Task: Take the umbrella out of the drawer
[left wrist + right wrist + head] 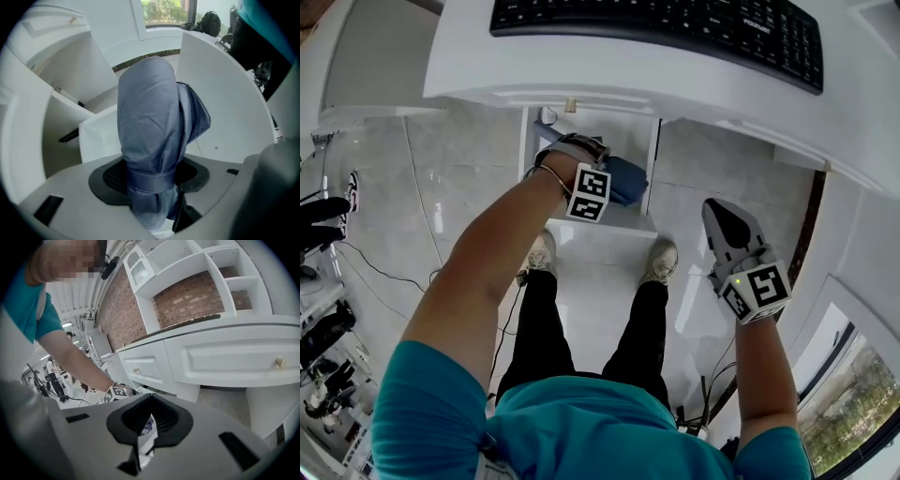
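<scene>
One wide white surface [581, 75] fills the top of your head view, with a black keyboard [675, 23] lying on it. Under its front edge a white drawer [619, 222] stands pulled open over the pale tiled floor [469, 178], just ahead of your shoes [542, 253].

Your folded blue umbrella [623, 180] sits over the right half of that open drawer. In the left gripper view it runs straight away from the camera, its strap wrapped round it near the jaws. Whether its far end is clear of the drawer's rim cannot be told.

Your left gripper [578, 161] points down into the drawer, and its jaws are clamped on the umbrella at the strap.

Your right gripper [724, 214] hangs well off to the right above the floor, jaws closed together with nothing between them.
</scene>
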{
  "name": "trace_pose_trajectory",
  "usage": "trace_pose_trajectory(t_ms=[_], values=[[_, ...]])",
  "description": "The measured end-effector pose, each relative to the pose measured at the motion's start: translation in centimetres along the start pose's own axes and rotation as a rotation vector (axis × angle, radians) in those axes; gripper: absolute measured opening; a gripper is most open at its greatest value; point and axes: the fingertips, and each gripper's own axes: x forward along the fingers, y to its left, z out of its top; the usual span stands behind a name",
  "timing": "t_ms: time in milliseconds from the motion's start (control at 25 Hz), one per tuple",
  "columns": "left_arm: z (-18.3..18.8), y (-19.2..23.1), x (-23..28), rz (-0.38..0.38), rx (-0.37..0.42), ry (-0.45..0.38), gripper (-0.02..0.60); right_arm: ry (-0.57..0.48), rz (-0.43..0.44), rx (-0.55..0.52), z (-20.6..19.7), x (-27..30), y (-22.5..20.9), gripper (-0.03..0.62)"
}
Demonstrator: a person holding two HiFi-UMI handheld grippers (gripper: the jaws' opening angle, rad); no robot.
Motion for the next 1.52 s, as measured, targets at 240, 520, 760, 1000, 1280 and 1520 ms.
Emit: trace_pose_trajectory(t_ms=[240,520,760,1000,1280,1520], values=[[1.4,2.0,-6.5,0.055,-0.070,-0.082,0.267,-0.045,-0.034,-0.006,4.5,-1.7,1.2,0.021],[2.5,1.9,-14.3,0.098,-0.165,-0.165,0.267,-0.070,-0.051,-0.018,9.4,-4.3,3.8,0.023],[3.5,2.0,-21.3,0.146,-0.210,-0.222,0.267,-0.096,-0.082,-0.007,13.2,-7.0,5.5,0.021],[4.4,2.8,-29.1,0.180,-0.300,-0.306,0.267,-0.134,-0.094,0.016,17.7,-9.9,7.0,0.021],[4.6,5.5,-39.7,0.280,-0.419,-0.435,0.267,-0.190,-0.102,-0.030,24.5,-12.9,8.7,0.021],[4.5,6.4,-47.6,0.333,-0.526,-0.554,0.267,-0.238,-0.099,-0.080,29.6,-15.6,10.7,0.021]])
